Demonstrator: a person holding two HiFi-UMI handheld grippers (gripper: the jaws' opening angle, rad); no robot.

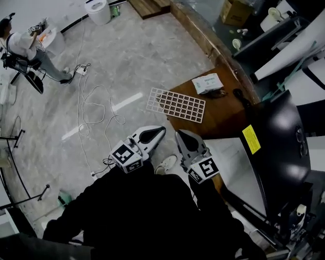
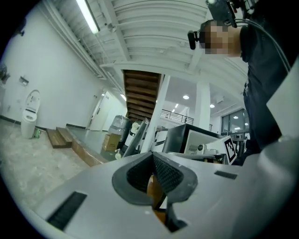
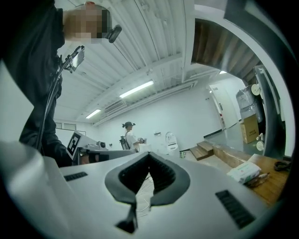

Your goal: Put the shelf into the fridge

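Note:
The shelf is a white wire grid lying flat on the left corner of a brown table, partly overhanging its edge. The black fridge stands at the right with its door swung open toward me. My left gripper and right gripper hover side by side near my body, short of the shelf, both shut and empty. In the left gripper view the left gripper has its jaws together; in the right gripper view the right gripper does too.
A white tissue pack and a dark object lie on the table. White cables trail over the grey floor. A person sits at the far left. A white bin and a cardboard box stand at the back.

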